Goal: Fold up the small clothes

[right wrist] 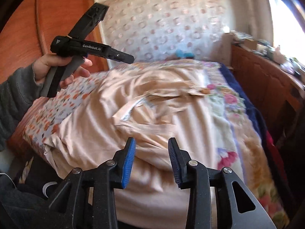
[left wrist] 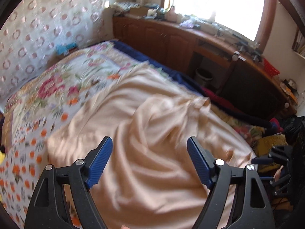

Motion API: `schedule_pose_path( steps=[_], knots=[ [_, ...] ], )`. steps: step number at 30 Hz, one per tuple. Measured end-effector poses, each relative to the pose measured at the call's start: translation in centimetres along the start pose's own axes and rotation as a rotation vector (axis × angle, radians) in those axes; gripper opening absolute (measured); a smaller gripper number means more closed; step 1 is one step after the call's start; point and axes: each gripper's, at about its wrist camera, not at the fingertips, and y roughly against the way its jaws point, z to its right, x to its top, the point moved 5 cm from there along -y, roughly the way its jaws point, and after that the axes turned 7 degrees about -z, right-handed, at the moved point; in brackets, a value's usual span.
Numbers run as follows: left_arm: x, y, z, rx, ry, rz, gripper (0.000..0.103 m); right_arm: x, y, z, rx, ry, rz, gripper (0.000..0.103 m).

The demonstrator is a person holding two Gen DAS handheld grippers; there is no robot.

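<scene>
On bed – peach garment [left wrist: 152, 143] blurred; left hand-held gripper [left wrist: 149, 143] empty.

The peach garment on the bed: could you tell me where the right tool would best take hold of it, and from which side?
Probably the near edge of the garment, where it bunches into a thick fold just ahead of the right tool. Come in low from the near side of the bed: the fold rises enough for the open fingers to straddle it.
</scene>
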Motion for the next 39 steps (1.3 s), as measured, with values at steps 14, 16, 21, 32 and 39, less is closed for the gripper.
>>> schedule_pose_path(
  steps=[14, 16, 21, 32, 39],
  knots=[
    [-8.4, -2.4, -0.6, 0.007, 0.076, -0.077, 0.081, 2.8, -0.8, 0.2, -0.083, 0.035, -0.098, 0.004],
    [-8.9, -2.5, -0.6, 0.016, 0.083, -0.081, 0.081, 3.3, 1.0, 1.6, -0.137, 0.000, -0.065, 0.004],
    [-9.4, -2.5, -0.5, 0.022, 0.088, -0.077, 0.081, 1.8, 4.8, 6.9, -0.246, -0.156, -0.072, 0.004],
    [-9.5, -2.0, -1.3, 0.016, 0.112, -0.053, 0.081, 2.1, 7.9, 8.8, -0.262, -0.278, -0.028, 0.015],
    [-7.4, -0.8, -4.4, 0.015, 0.154, 0.005, 0.081, 8.7, 4.5, 8.9, -0.145, -0.147, 0.006, 0.040]
  ],
)
